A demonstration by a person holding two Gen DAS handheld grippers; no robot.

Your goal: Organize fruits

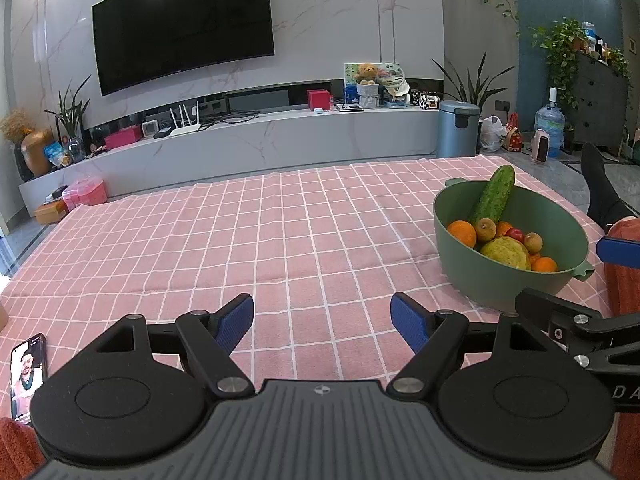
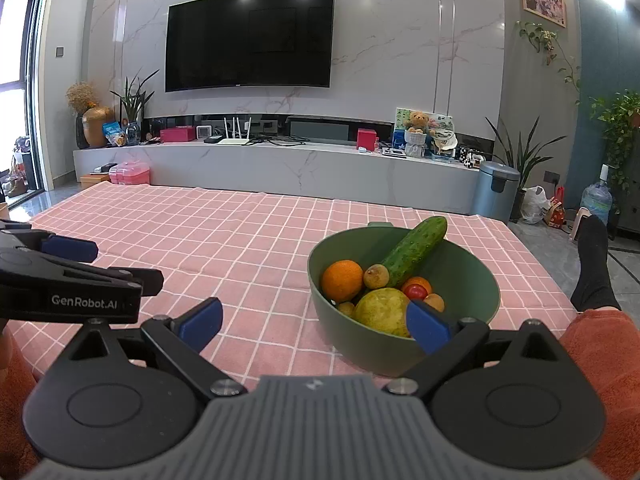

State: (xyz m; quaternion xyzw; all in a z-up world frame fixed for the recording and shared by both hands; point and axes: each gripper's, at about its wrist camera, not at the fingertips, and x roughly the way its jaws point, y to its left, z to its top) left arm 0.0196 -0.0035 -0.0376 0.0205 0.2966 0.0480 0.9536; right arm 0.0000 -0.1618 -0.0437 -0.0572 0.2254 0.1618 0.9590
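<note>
One green bowl [image 2: 404, 320] sits lower right of my right view on the pink cloth [image 2: 240, 248], holding one cucumber [image 2: 414, 251], an orange [image 2: 342, 280] and smaller fruit. Both tongs, left gripper [image 1: 322, 322] and right gripper [image 2: 316, 326], gape apart, empty. "GenRobot.AI" reads at left.

A dark television [image 2: 249, 38] hangs on the marble wall [image 2: 400, 60] above a long console [image 2: 280, 168].
</note>
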